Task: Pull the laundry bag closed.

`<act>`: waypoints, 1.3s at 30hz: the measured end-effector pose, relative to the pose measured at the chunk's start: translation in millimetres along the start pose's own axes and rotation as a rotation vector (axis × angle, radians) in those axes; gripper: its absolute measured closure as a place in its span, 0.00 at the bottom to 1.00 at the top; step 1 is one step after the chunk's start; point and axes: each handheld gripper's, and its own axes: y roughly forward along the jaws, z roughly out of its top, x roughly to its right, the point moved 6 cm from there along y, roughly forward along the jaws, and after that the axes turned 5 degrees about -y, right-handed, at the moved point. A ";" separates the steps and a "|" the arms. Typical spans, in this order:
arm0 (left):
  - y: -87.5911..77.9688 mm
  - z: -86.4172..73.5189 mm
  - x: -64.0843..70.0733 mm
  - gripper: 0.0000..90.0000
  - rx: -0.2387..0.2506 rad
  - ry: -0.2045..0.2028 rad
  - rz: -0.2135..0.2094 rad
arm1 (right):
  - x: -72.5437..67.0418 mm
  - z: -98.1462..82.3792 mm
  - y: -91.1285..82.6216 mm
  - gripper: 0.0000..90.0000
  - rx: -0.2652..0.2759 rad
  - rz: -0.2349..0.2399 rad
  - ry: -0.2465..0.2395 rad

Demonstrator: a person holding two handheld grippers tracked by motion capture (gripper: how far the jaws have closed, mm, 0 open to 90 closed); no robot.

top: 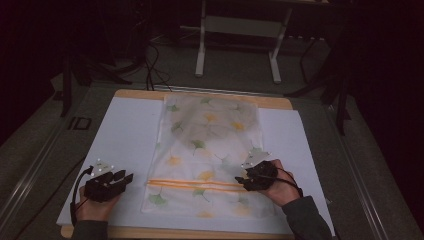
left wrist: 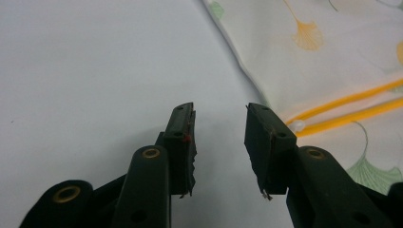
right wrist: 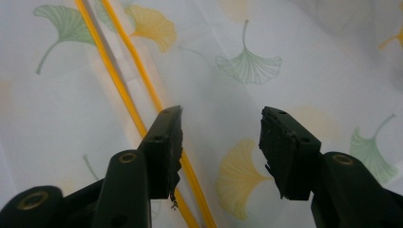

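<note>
A pale cloth [top: 207,150] printed with green and yellow ginkgo leaves lies flat on a white sheet [top: 125,130]. A pair of yellow stripes [top: 195,183] crosses the cloth near its front end. My left gripper [top: 126,176] rests on the sheet just left of the cloth's edge. In the left gripper view, the left gripper [left wrist: 219,111] is open with bare sheet [left wrist: 95,71] between its jaws, and the stripes [left wrist: 351,107] end beside its right jaw. My right gripper [top: 240,181] is over the cloth's right part. It [right wrist: 221,116] is open above the cloth [right wrist: 285,47], stripes [right wrist: 119,71] passing under its left jaw.
The sheet covers a wooden tabletop [top: 150,94] whose rim shows at the back and front. Behind the table stands a white metal frame [top: 237,25] on grey floor. Dark stands and cables flank the table on both sides.
</note>
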 end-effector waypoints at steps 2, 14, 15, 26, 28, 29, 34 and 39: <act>-0.6 -0.6 -1.4 0.74 -0.005 -0.005 0.005 | -1.2 3.0 0.7 0.55 -0.001 0.003 -0.011; 0.6 -1.1 -0.2 0.73 -0.013 0.015 0.008 | -9.3 19.9 5.4 0.56 -0.017 0.028 -0.075; 0.8 -1.1 0.0 0.72 -0.014 0.014 0.007 | -9.9 21.5 5.8 0.56 -0.018 0.030 -0.077; 1.1 -0.9 0.0 0.70 -0.016 0.012 0.004 | -20.0 40.5 14.0 0.61 -0.027 0.054 -0.130; 1.0 -0.8 0.0 0.69 -0.016 0.015 0.005 | -21.8 43.8 15.8 0.62 -0.028 0.055 -0.142; 1.1 -0.9 0.0 0.69 -0.017 0.016 0.006 | -22.8 45.5 16.6 0.62 -0.026 0.057 -0.146; 1.3 -1.0 0.1 0.69 -0.020 0.021 0.004 | -29.0 54.9 21.0 0.67 -0.028 0.068 -0.171; 1.0 -0.9 -0.5 0.69 -0.020 0.020 0.007 | -34.3 64.4 25.3 0.74 -0.029 0.069 -0.191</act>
